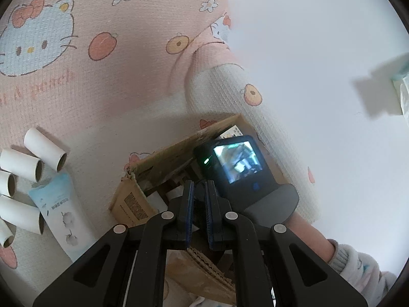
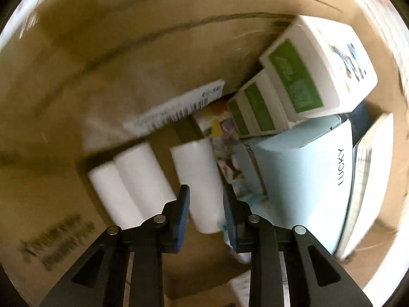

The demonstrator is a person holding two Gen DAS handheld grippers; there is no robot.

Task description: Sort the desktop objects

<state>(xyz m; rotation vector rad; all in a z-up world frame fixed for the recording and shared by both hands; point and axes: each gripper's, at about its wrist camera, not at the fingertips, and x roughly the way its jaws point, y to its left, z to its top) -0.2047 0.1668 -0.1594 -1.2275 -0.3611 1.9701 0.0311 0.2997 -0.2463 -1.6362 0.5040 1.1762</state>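
In the left wrist view, several white paper rolls point(image 1: 33, 161) and a white and blue tube point(image 1: 60, 212) lie on the pink cartoon mat at the left. An open cardboard box point(image 1: 133, 199) sits in the middle. My left gripper point(image 1: 199, 192) hovers over the box with its fingers nearly together and nothing between them. My right gripper's body and lit screen point(image 1: 240, 161) reach into the box. In the right wrist view, my right gripper point(image 2: 207, 202) is inside the box point(image 2: 102, 51), its jaws around a white roll point(image 2: 199, 179). Two more white rolls point(image 2: 133, 181) lie to its left.
The box also holds white and green cartons point(image 2: 306, 76), a pale blue "LUCKY" box point(image 2: 319, 168) and printed packs point(image 2: 173, 107). A white table surface point(image 1: 319, 51) lies right of the mat, with a pale box point(image 1: 401, 87) at its far right edge.
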